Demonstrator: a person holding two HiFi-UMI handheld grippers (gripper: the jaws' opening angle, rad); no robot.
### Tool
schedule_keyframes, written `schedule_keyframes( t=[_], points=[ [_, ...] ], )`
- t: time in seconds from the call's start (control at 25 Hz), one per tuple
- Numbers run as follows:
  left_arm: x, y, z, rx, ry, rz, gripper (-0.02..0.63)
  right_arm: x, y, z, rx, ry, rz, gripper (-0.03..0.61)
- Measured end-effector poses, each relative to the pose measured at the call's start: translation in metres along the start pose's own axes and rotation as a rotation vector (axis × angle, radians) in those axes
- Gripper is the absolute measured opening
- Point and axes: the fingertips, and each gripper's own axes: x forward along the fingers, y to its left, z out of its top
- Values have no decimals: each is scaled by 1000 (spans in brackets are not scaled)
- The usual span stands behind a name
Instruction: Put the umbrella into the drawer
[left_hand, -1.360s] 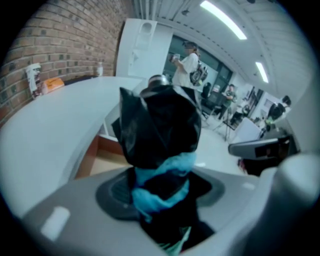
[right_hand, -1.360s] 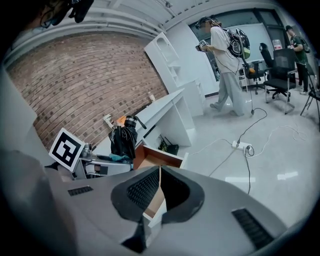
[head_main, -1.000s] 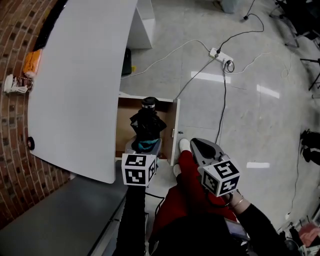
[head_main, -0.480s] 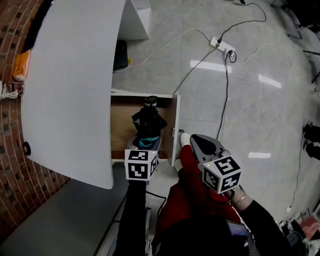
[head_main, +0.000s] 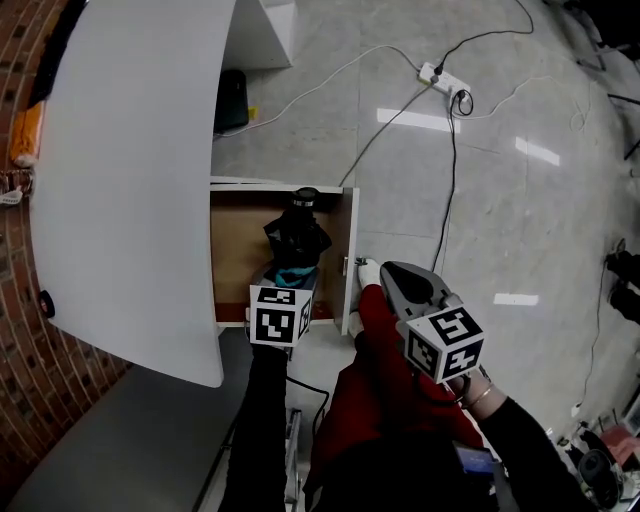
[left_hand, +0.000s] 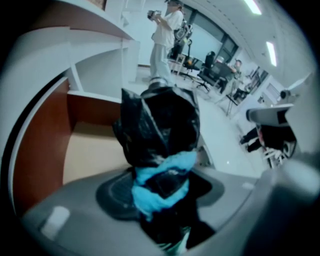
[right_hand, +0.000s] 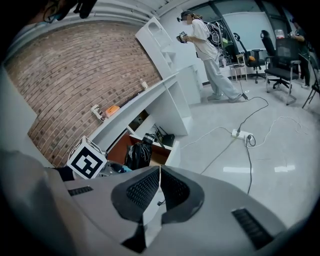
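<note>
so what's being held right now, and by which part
The left tool holds the folded black fabric umbrella at the light blue strap round its canopy; the right tool is shut, empty.

In the head view the white counter (head_main: 130, 180) covers the left part of the open drawer (head_main: 238, 262). The marker cube (head_main: 278, 318) of the left gripper (head_main: 285, 288) hides its jaws and the near end of the folded umbrella (head_main: 297, 238). In the left gripper view the umbrella's black fabric and blue strap (left_hand: 162, 182) cover the pads, and its near end runs off the bottom edge. In the right gripper view the cube and umbrella block most of the drawer's inside. An orange item (head_main: 22, 135) at the far left is cut off and too small to identify.
</note>
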Motion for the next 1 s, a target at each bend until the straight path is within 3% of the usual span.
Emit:
schedule_keyframes(
  t=[1.0],
  points=[
    [46, 11, -28, -38, 131, -21, 262, 28, -18, -18, 16, 80, -32, 11]
  ],
)
